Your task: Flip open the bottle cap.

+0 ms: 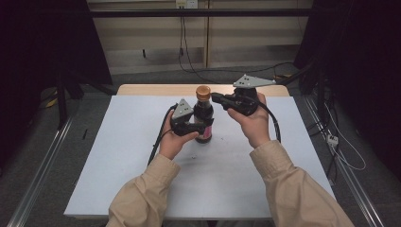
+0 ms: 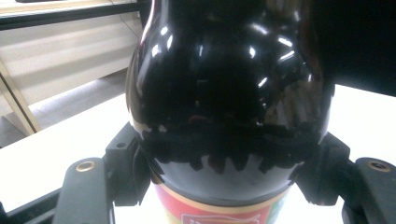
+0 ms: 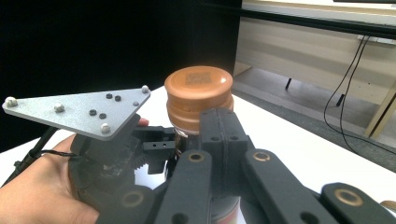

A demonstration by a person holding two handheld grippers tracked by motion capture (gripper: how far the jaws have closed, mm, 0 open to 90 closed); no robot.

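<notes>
A dark glass bottle (image 1: 204, 118) with an orange-brown cap (image 1: 203, 91) and a red label stands upright near the far middle of the white table (image 1: 142, 165). My left gripper (image 1: 204, 126) is shut on the bottle's lower body from the left. In the left gripper view the glossy bottle (image 2: 229, 93) sits squeezed between my left gripper's (image 2: 229, 172) black jaws. My right gripper (image 1: 215, 98) comes in from the right, jaws together, tips right beside the neck under the cap. In the right gripper view the cap (image 3: 198, 91) rises just beyond my right gripper (image 3: 218, 126).
The left hand and the left gripper's grey plate (image 3: 79, 112) sit just left of the bottle. Cables (image 1: 189, 61) hang down the back wall and lie on the floor. A power strip (image 1: 332, 140) lies right of the table. Dark curtains flank both sides.
</notes>
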